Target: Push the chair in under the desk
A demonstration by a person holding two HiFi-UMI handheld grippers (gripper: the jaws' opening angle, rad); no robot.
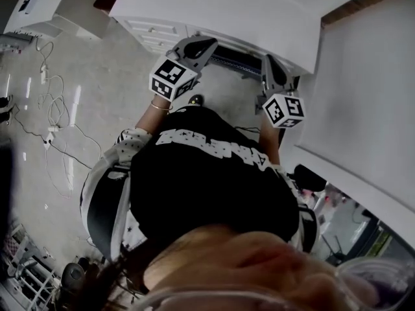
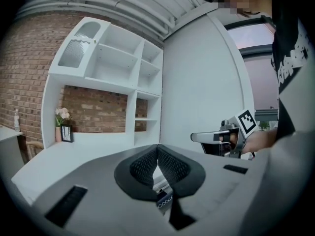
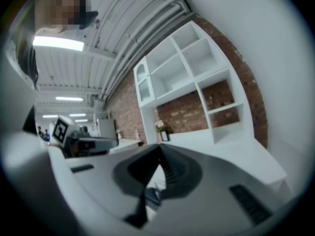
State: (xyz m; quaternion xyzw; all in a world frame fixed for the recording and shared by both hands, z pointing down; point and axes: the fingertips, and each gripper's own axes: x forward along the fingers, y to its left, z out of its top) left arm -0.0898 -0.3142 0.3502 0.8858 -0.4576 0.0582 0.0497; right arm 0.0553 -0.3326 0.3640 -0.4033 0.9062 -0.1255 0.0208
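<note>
The white desk (image 1: 214, 11) lies ahead of me, its top also showing in the left gripper view (image 2: 74, 151) and the right gripper view (image 3: 236, 154). A dark ribbed strip (image 1: 230, 58) shows under the desk's edge between the grippers; I cannot tell whether it is the chair. My left gripper (image 1: 201, 44) is held up level toward the desk, jaws shut (image 2: 157, 149) with nothing between them. My right gripper (image 1: 271, 60) is beside it, also shut and empty (image 3: 160, 149). Each gripper shows in the other's view: the right gripper (image 2: 216, 137), the left gripper (image 3: 83, 144).
White shelving (image 2: 113, 63) stands on the desk against a brick wall (image 2: 29, 73), with a vase of flowers (image 2: 61, 117) and a small frame (image 2: 67, 133). A white panel (image 1: 369, 96) runs along the right. Cables (image 1: 52, 122) lie on the grey floor at left.
</note>
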